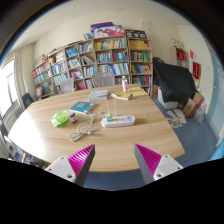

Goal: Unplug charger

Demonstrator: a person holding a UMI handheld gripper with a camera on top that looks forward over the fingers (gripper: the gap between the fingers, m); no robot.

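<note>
A white power strip (pixel 119 121) lies on the round wooden table (pixel 110 145), with a white charger (pixel 109 116) plugged into its left end and a white cable (pixel 84 128) looping off to the left. My gripper (pixel 112 160) is open and empty, its pink-padded fingers (pixel 75 163) spread wide near the table's front edge. The power strip is well beyond the fingers.
A green object (pixel 63 118) and a blue book (pixel 81 106) lie on the table's left part, yellow items (pixel 133 93) at its far side. Bookshelves (pixel 95 62) line the back wall. A chair with a dark jacket (pixel 176 84) stands at the right.
</note>
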